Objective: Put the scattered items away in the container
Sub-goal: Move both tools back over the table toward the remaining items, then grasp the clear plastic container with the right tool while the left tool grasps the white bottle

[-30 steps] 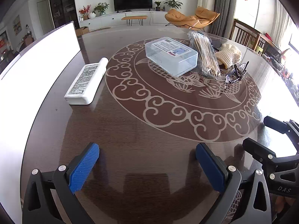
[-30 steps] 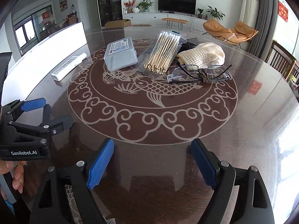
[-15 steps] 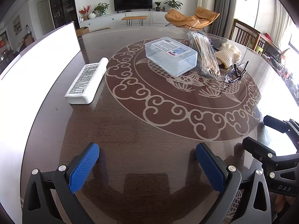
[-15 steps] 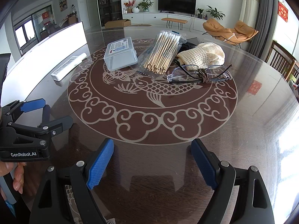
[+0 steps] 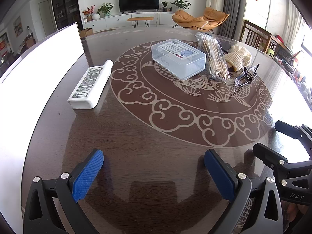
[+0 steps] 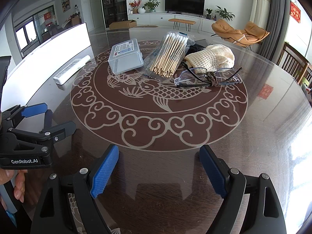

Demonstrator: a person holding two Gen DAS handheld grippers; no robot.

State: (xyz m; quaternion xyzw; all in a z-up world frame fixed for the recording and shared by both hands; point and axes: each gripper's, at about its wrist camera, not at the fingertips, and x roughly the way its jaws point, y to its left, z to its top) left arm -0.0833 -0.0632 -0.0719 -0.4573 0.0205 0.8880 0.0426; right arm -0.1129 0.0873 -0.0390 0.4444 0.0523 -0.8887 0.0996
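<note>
A clear lidded plastic box (image 5: 178, 58) (image 6: 125, 58) sits on the dark round table. Beside it lie a bag of cotton swabs (image 5: 213, 58) (image 6: 167, 55), a cream knitted cloth (image 5: 238, 57) (image 6: 211, 57) and clear glasses (image 5: 246, 76) (image 6: 208, 77). A white tube (image 5: 90, 84) (image 6: 71, 71) lies to the left. My left gripper (image 5: 153, 173) is open and empty over the near table edge. My right gripper (image 6: 159, 167) is open and empty beside it; it also shows in the left wrist view (image 5: 276, 138).
A large white panel (image 5: 39, 58) runs along the table's left side. Wooden chairs (image 6: 294, 62) stand at the right. The table (image 6: 159, 128) has a carved fish medallion. Behind are a TV, plants and an orange lounge chair.
</note>
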